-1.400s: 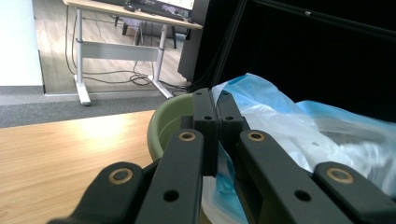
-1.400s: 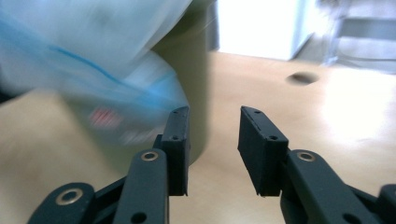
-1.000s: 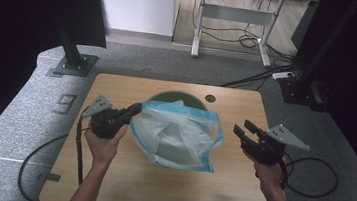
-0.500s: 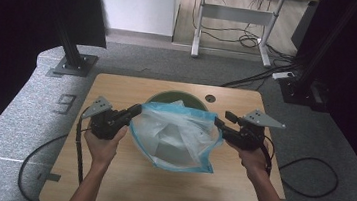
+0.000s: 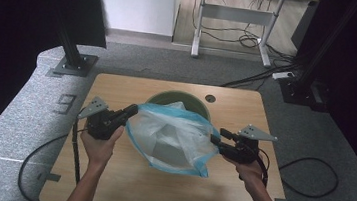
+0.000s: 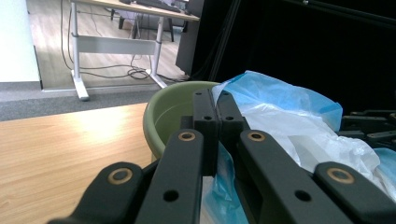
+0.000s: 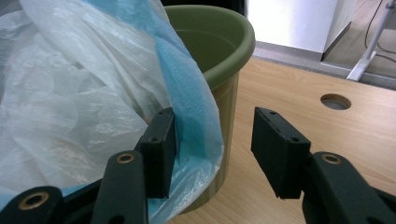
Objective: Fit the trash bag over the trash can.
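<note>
Table: a wooden table [image 5: 122,185] with a round hole [image 5: 210,98] near its far edge; a grey floor is around it.
Bag: a light blue plastic bag [image 5: 172,137] lies over the near side of the bin, in the middle of the table, and it hangs down to the table top on the person's side. Its mouth is stretched between the two grippers.
Bin: a green round bin [image 5: 159,98] stands upright behind and under the bag; its far rim is visible above the plastic.
Left gripper: the left gripper [image 5: 131,110] is at the left edge of the bag. Its jaws are pressed fully together, and the blue film of the bag is pinched between them, just in front of the bin rim.
Right gripper: the right gripper [image 5: 217,137] is at the right edge of the bag. Its jaws stand about half open and have just been opening; one pad touches the blue film, the other is apart from it, so nothing is clamped.
</note>
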